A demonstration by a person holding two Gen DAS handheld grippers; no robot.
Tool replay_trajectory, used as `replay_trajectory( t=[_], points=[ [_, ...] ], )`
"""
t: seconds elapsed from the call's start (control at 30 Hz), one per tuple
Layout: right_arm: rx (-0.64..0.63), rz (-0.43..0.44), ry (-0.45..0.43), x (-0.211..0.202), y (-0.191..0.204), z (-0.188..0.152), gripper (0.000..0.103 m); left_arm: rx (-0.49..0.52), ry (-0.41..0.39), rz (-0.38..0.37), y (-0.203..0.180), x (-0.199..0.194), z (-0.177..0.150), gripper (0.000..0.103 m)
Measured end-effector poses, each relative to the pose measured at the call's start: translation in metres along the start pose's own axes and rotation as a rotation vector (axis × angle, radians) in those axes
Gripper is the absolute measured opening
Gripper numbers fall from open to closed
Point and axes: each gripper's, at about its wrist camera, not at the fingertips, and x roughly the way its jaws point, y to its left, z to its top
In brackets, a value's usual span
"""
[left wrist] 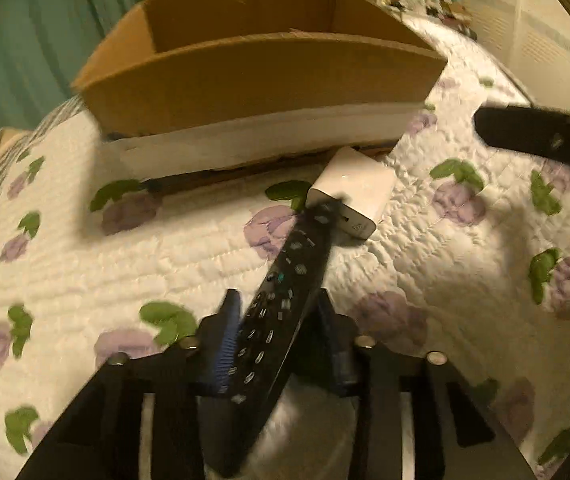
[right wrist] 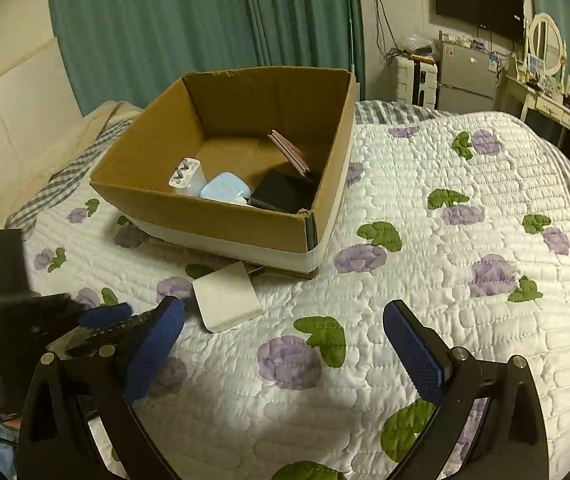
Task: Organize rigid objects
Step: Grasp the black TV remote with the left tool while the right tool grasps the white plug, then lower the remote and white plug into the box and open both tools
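A flowered quilt (right wrist: 425,280) is being shared by a cardboard box (right wrist: 221,216), its contents partly hidden by the near wall, and a white charger (left wrist: 351,192) lying just before it. A blurred remote (left wrist: 285,312) is being clamped by the left gripper (left wrist: 279,320); the right gripper (right wrist: 285,344) is being held apart, empty.

We note a black remote (left wrist: 285,304), lifted and tilted toward the open cardboard box (right wrist: 221,220). White adapter (right wrist: 227,300) lies flat just before the box; inside: white charger (right wrist: 187,178), pale-blue case (right wrist: 225,188).
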Motion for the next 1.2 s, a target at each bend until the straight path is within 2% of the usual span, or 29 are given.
replay_trajectory(
  t=[0.07,0.23,0.43,0.53,0.63,0.67,0.73,0.77,0.87,1.03,1.2],
  points=[
    [-0.028,0.004,0.002,0.002,0.006,0.000,0.100,-0.041,-0.028,0.016,0.007,-0.013,-0.002,0.024],
    [-0.112,0.009,0.047,0.022,0.027,-0.002,0.100,-0.118,-0.087,0.030,0.031,-0.042,-0.002,0.021],
    [-0.147,0.005,0.129,0.067,0.043,0.006,0.100,-0.154,-0.095,0.046,0.056,-0.037,0.008,0.020],
    [-0.160,-0.015,0.158,0.085,0.048,0.009,0.095,-0.166,-0.097,0.041,0.060,-0.035,0.008,0.020],
    [-0.180,-0.018,0.187,0.102,0.054,0.010,0.087,-0.174,-0.098,0.037,0.062,-0.035,0.007,0.020],
    [-0.186,-0.021,0.197,0.106,0.056,0.009,0.081,-0.177,-0.099,0.036,0.063,-0.036,0.007,0.020],
    [-0.199,-0.020,0.219,0.112,0.058,0.006,0.064,-0.178,-0.099,0.037,0.063,-0.036,0.006,0.020],
    [-0.208,-0.021,0.221,0.112,0.059,0.005,0.057,-0.177,-0.100,0.037,0.063,-0.036,0.006,0.020],
    [-0.229,-0.027,0.202,0.098,0.062,0.001,0.056,-0.173,-0.106,0.040,0.062,-0.040,0.006,0.020],
    [-0.225,0.015,0.149,0.050,0.062,-0.006,0.053,-0.160,-0.132,0.038,0.055,-0.054,0.010,0.020],
    [-0.214,0.036,0.049,-0.002,0.057,0.011,0.053,-0.140,-0.199,0.015,0.046,-0.083,0.027,0.020]
  ],
)
